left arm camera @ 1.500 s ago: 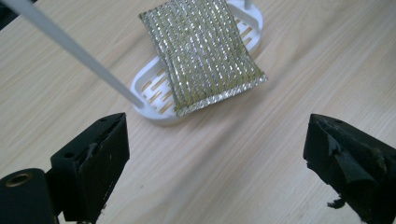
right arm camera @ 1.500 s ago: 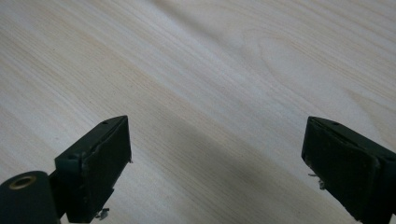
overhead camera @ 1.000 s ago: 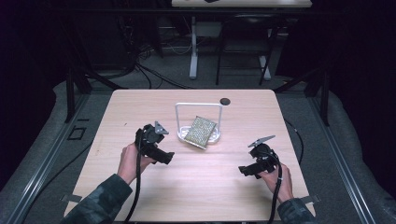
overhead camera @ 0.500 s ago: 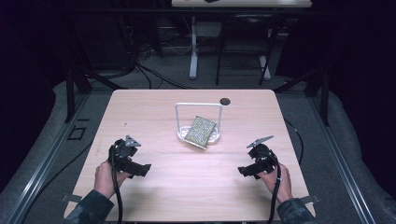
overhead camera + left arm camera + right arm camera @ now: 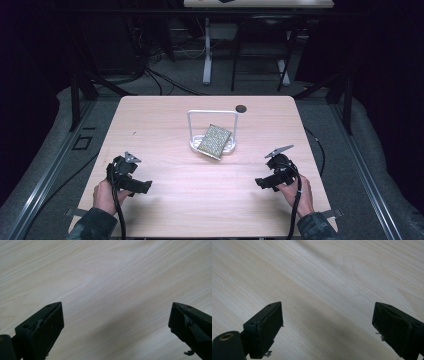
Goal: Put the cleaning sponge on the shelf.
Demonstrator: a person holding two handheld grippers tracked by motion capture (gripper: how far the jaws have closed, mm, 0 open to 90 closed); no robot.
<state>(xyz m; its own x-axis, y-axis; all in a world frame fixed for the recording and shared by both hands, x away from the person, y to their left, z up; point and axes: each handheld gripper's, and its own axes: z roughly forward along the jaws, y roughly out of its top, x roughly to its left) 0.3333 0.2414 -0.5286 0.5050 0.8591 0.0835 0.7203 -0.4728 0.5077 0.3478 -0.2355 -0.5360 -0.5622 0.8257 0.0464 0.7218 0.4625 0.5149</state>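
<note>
Both grippers rest low near the front of the bench [image 5: 165,115], likely waiting. The left gripper [image 5: 142,186] and right gripper [image 5: 260,182] are wide and hold nothing. The sponge [image 5: 214,140] leans in the white rack [image 5: 212,113], well apart from both.

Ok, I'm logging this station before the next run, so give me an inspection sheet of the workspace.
Surface: light wood table, bare grain under both grippers.
Job's things: white wire rack at table centre, a speckled pad leaning tilted in it.
Clutter: small dark disc near the far edge, right of the rack.
Grippers: left gripper near the front left, jaws wide apart, holding nothing; right gripper near the front right, jaws wide apart, holding nothing.
Cables: one black cable trails from each gripper back along the forearm.
Surroundings: dark room, grey floor mat, metal rails at the sides, another table's legs and loose cables behind.
</note>
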